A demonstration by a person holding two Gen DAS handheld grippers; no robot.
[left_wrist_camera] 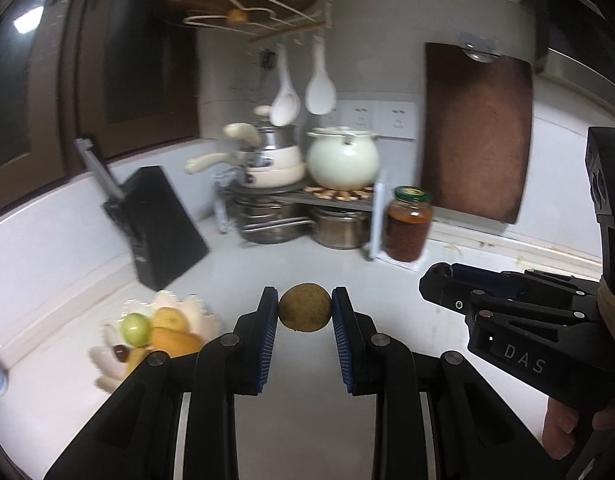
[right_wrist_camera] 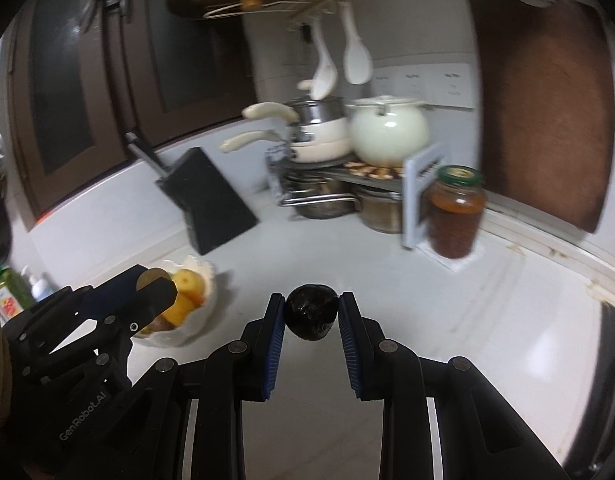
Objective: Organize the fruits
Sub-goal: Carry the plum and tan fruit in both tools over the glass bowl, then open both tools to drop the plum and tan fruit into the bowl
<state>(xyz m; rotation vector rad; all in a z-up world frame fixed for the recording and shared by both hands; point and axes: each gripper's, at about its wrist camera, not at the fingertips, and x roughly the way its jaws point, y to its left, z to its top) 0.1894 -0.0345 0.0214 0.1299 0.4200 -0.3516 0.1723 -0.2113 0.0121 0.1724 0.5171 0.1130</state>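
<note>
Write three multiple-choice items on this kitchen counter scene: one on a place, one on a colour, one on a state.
1. Where is the fruit bowl?
A. on the counter
B. on the pot rack
C. hanging from a hook

2. What colour is the jar's lid?
A. red
B. green
C. white

3. What does the right gripper hold?
A. nothing
B. a spoon
C. a dark round fruit

Key: 1 A, it sits on the white counter; 2 B, green lid over amber contents; 3 C, jaws closed on it, as the left gripper holds a brownish fruit.
</note>
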